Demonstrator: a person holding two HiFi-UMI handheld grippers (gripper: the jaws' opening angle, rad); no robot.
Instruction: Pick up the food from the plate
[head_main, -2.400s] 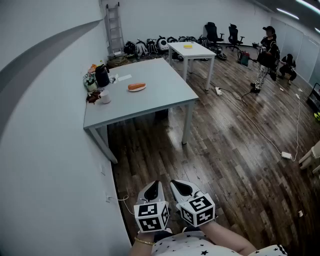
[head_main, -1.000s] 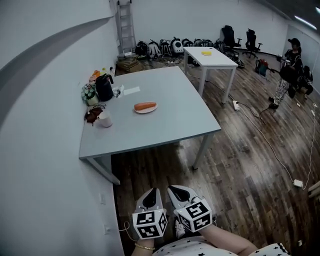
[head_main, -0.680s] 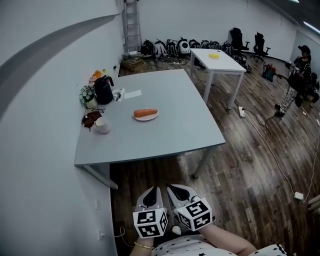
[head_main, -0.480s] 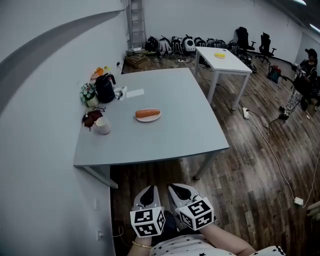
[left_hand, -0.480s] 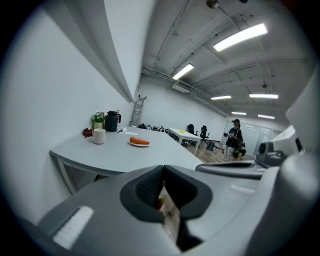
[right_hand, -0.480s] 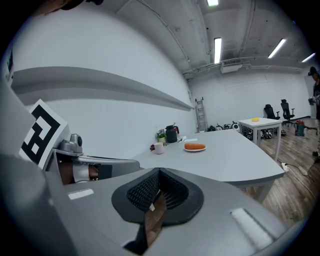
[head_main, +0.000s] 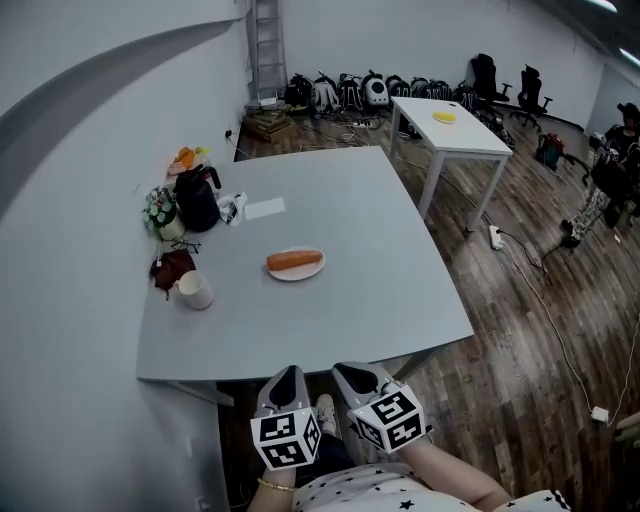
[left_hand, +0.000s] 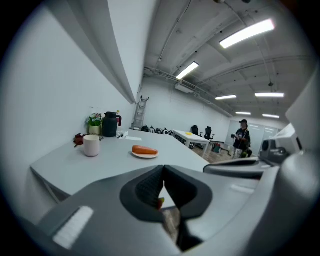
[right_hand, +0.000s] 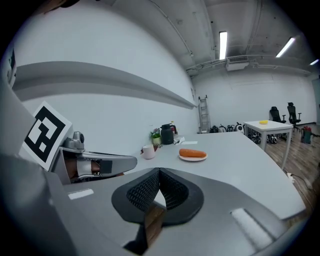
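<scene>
An orange, sausage-shaped piece of food (head_main: 295, 261) lies on a small white plate (head_main: 297, 273) in the middle of the grey table (head_main: 380, 260). Both grippers hang side by side below the table's near edge, well short of the plate. My left gripper (head_main: 289, 374) is shut and holds nothing. My right gripper (head_main: 346, 369) is shut and empty as well. The left gripper view has the food (left_hand: 144, 150) far beyond the touching jaw tips (left_hand: 162, 170). In the right gripper view the food (right_hand: 192, 153) lies ahead and to the right of the closed jaws (right_hand: 159, 172).
A white cup (head_main: 195, 290), a black kettle (head_main: 197, 198), a small plant (head_main: 160, 210) and a paper slip (head_main: 265, 208) sit along the table's left side by the wall. A second white table (head_main: 450, 125) stands behind. A person (head_main: 610, 160) stands far right; cables cross the wooden floor.
The table and plate have come nearer and lower in the head view; its near edge now lies just ahead of the grippers. Both grippers stayed shut, side by side.
</scene>
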